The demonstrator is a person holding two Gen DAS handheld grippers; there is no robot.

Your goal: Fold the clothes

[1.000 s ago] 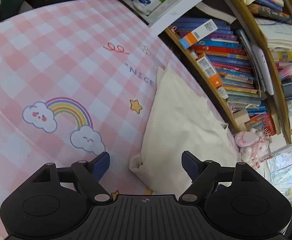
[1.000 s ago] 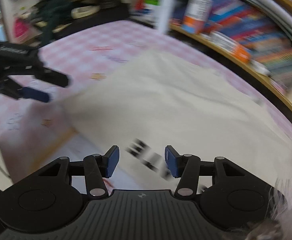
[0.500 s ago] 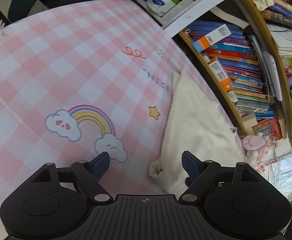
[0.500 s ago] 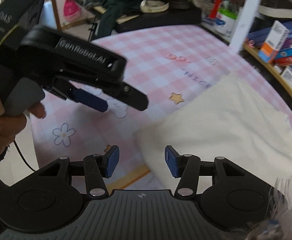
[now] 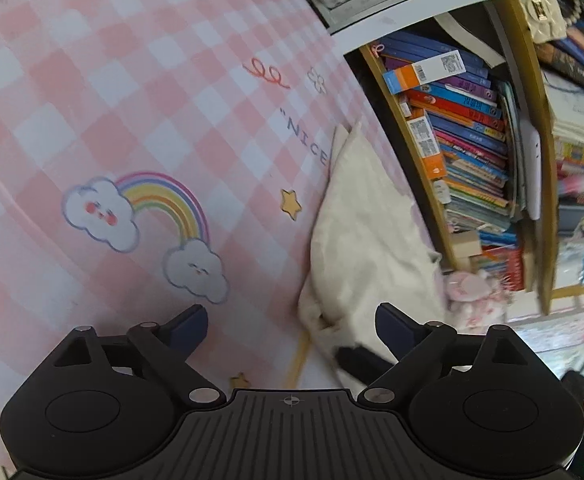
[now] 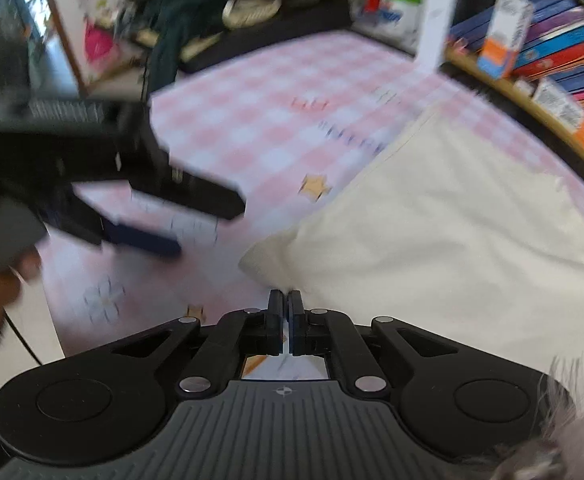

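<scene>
A cream garment (image 6: 452,232) lies folded on the right side of the pink checked worktop (image 5: 132,92), its far corner reaching the printed word "NICE" (image 5: 306,142) and its right edge running along the bookshelf (image 5: 464,128). The right gripper (image 6: 285,300) has just clenched its jaws; they now stand pressed together at the garment's near left corner, and the blur leaves it unclear whether any cloth is pinched between them. The left gripper (image 5: 288,322) has its jaws spread wide, having just been opening further, with nothing between them: the left finger hangs over bare checked cloth near the rainbow and clouds print (image 5: 148,220), the right finger over the garment's near end. In the right wrist view the left gripper (image 6: 196,220) appears blurred at the left, held by a hand (image 6: 0,276), well apart from the garment's corner. A yellow star print (image 5: 291,203) sits just beside the garment's left edge.
</scene>
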